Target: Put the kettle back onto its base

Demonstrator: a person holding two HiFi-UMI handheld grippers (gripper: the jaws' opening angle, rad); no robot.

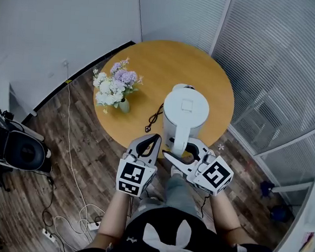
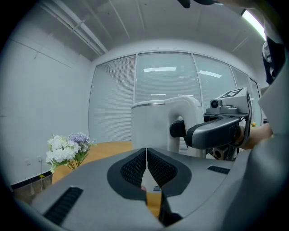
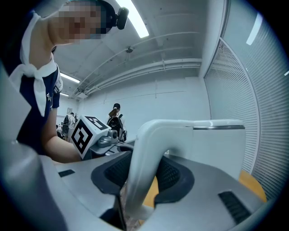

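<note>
- A room with white walls, slatted blinds [image 1: 276,61] on the right and a wood floor [image 1: 80,144]; a round wooden surface [image 1: 156,68] stands in the corner
- Flowers [image 1: 116,84], white and lilac, stand in a small vase [image 1: 124,105] on the left part of the surface
- A black cord [image 1: 155,117] lies on the surface between the vase and the kettle [image 1: 186,111]
- The kettle is white and upright with its lid on top, over the near right part of the surface, close to the edge by the person
- Its handle [image 1: 181,138] points toward the person
- The base cannot be made out under the kettle, so it is unclear whether the kettle sits on it or hangs above the surface
- The right tool [image 1: 184,151] is clamped on the handle: in the right gripper view the white handle [image 3: 144,149] runs up between the two dark ribbed pads, one on each side of it
- The left tool [image 1: 155,139] has its jaws together with nothing between them; in the left gripper view the tips meet in a thin line
- It is just left of the kettle and beside the right tool, not touching the kettle
- In the left gripper view the kettle fills the middle, with the flowers low at the left
- A white cable [image 1: 70,159] trails across the floor left of the surface
- The person's forearms reach in from the bottom of the head view, one behind each tool
</note>
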